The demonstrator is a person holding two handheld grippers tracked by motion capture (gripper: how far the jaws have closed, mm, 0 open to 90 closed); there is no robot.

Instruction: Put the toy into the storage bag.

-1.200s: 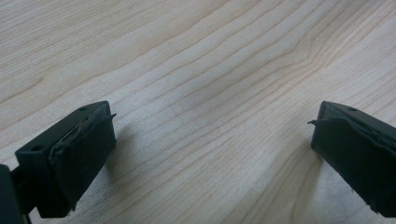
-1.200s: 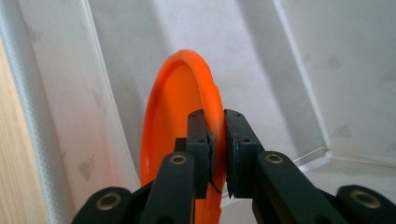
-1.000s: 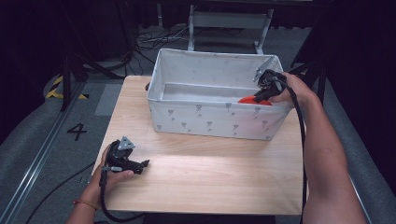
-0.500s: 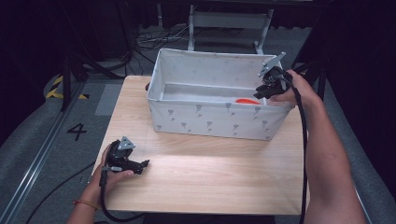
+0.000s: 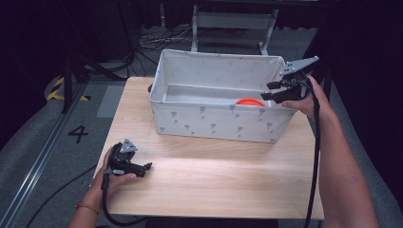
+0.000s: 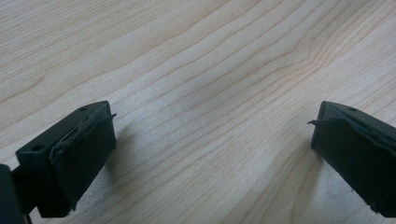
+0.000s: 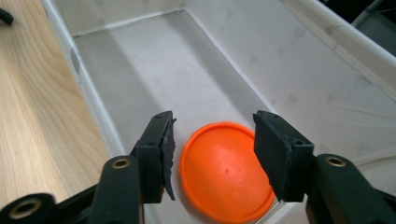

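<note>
Orange disc (image 5: 250, 101) now flat on the floor of the white fabric bin (image 5: 214, 124), right of centre. Right gripper (image 5: 272, 92) just opened, empty, lifted clear above it. Drop looks done. Left gripper (image 5: 146, 166) wide, idle, lower left on wooden table (image 5: 214, 180).

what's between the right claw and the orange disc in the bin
Nothing: in the right gripper view the right claw hangs open above the orange disc on the bin floor.

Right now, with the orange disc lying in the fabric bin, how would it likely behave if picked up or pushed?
The orange disc looks thin and rigid, so probably light. Lying flat on the fabric bin floor, it should slide rather than roll. Its low edge may be hard to grip.
</note>
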